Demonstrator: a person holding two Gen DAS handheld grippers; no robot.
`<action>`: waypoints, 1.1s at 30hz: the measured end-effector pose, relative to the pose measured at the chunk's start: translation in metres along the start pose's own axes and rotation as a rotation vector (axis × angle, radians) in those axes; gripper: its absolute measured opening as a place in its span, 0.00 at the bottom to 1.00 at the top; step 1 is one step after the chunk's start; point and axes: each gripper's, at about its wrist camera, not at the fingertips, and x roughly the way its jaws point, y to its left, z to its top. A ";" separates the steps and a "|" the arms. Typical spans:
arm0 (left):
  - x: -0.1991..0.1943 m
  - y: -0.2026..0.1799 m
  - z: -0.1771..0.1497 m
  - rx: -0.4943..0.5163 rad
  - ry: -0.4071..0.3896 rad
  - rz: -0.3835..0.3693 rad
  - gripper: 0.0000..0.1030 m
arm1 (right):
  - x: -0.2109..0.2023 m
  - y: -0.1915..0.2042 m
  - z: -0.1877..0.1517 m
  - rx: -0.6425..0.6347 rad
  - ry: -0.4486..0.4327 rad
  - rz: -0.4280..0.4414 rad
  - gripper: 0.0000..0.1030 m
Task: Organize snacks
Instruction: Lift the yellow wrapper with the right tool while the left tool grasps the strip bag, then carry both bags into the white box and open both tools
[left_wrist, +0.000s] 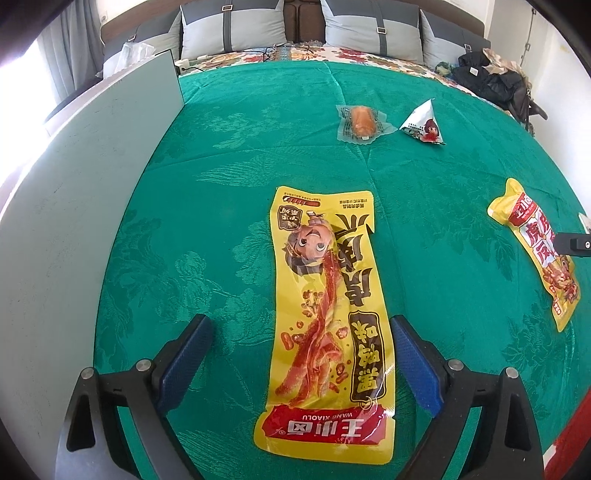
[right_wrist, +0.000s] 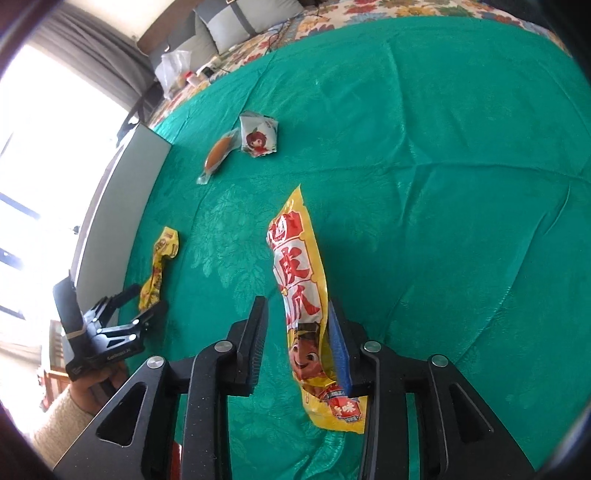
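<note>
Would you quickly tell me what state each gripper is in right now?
Left gripper: open, its fingers either side of a yellow snack packet, not gripping.
Right gripper: open; another yellow packet between its fingers, against one pad only.

The yellow snack packet (left_wrist: 328, 325) lying between the left hand-held gripper's (left_wrist: 301, 363) fingers reads "WANG XIAOLU" on its red band, upside down, beside large Chinese characters. Other print is too small.
</note>
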 end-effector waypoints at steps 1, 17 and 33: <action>0.001 0.000 0.002 -0.007 0.003 0.004 0.91 | 0.006 0.006 0.003 -0.027 0.014 -0.036 0.49; -0.051 0.042 -0.019 -0.232 -0.065 -0.240 0.37 | -0.042 -0.004 -0.037 0.067 -0.087 0.050 0.26; -0.204 0.234 -0.025 -0.443 -0.321 -0.050 0.39 | -0.010 0.285 0.026 -0.107 -0.078 0.435 0.27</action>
